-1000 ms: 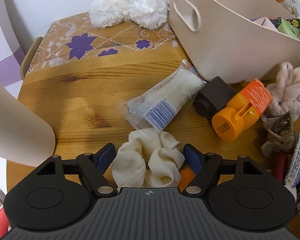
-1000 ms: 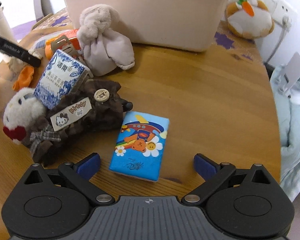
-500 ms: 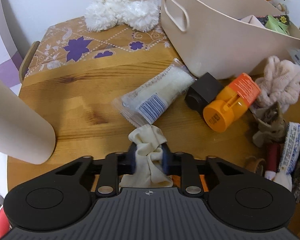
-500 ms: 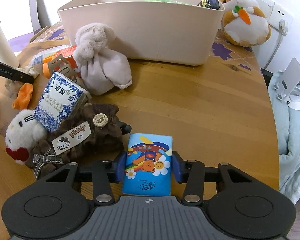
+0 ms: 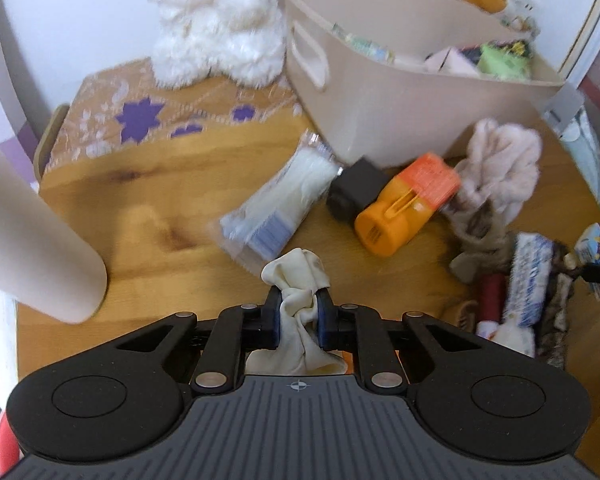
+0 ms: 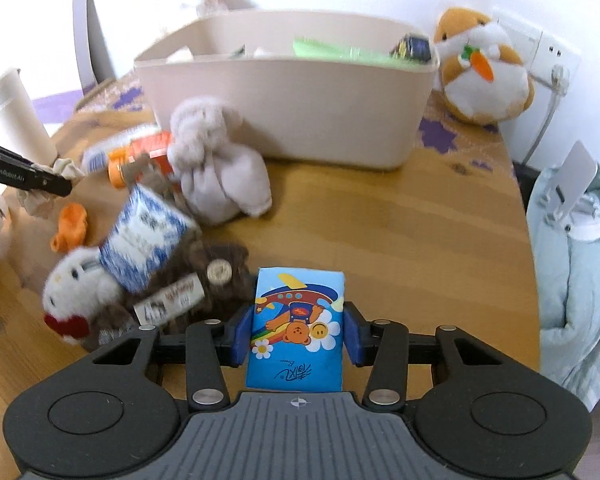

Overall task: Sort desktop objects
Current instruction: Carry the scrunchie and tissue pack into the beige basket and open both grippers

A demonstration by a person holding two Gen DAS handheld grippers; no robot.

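Note:
My left gripper (image 5: 298, 316) is shut on a cream scrunchie (image 5: 296, 276) and holds it above the wooden table (image 5: 148, 208). My right gripper (image 6: 298, 334) is shut on a blue cartoon tissue pack (image 6: 298, 328), lifted off the table (image 6: 400, 232). A beige bin (image 5: 400, 120) with several items inside stands at the back; it also shows in the right wrist view (image 6: 284, 92). The left gripper's tip with the scrunchie shows at the left of the right wrist view (image 6: 32, 176).
A clear wrapped packet (image 5: 280, 204), black block (image 5: 356, 192), orange bottle (image 5: 408, 208) and pink plush (image 5: 500, 168) lie before the bin. A beige cup (image 5: 32, 248) stands left. A blue-white tissue pack (image 6: 144, 240), brown pouch (image 6: 204, 280) and hamster plush (image 6: 480, 68) are nearby.
Both grippers closed from open onto their objects, the left on the scrunchie and the right on the tissue pack, then lifted them off the table.

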